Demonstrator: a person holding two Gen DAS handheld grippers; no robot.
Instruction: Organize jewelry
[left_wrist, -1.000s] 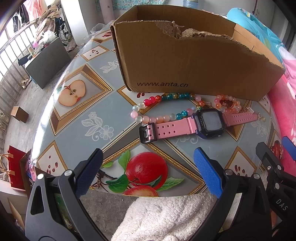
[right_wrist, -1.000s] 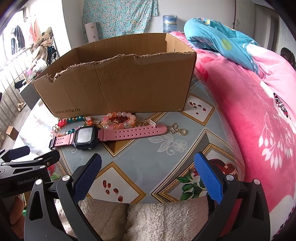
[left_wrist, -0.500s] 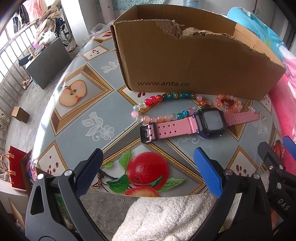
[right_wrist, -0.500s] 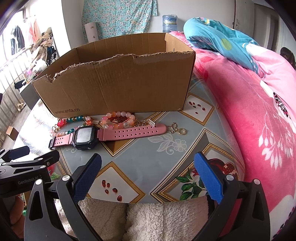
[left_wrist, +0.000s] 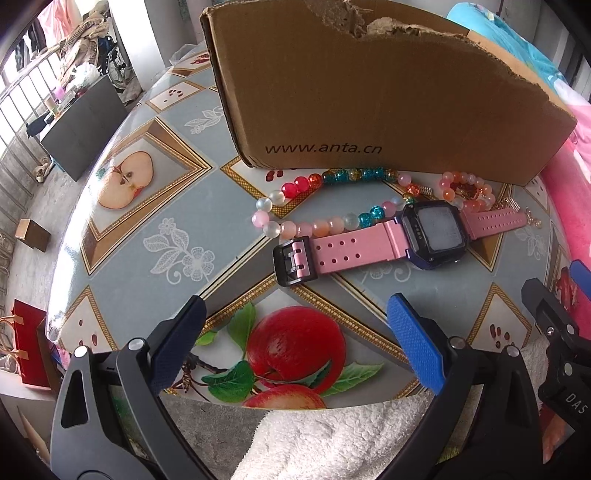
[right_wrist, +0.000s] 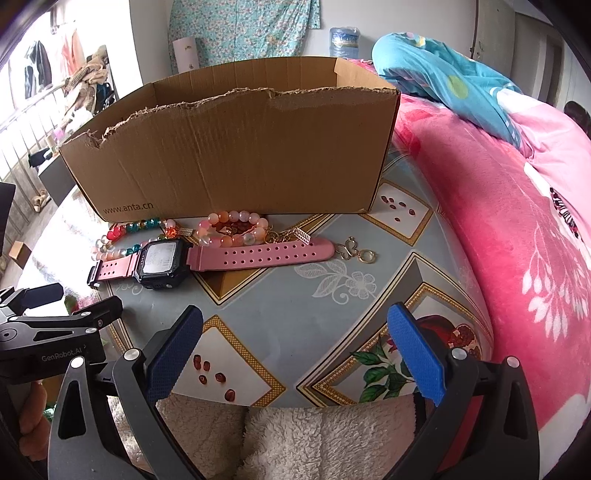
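Nearest, at six o'clock, the left gripper (left_wrist: 295, 332) and right gripper (right_wrist: 295, 339) both hang wide apart and empty over the table (right_wrist: 280, 306). Further, at twelve o'clock, the pink watch (right_wrist: 210, 256) lies touching two bead bracelets (left_wrist: 325, 206), just before the cardboard box (right_wrist: 236, 155). Lifting the watch could likely drag tangled beads along.

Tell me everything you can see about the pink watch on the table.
The pink watch lies flat and unbuckled on the table, face up, before the cardboard box. It has a dark square case with a blank grey screen, a perforated, rubbery-looking pink strap and a black buckle. The long bead bracelet lies against its strap. Neither gripper touches it.
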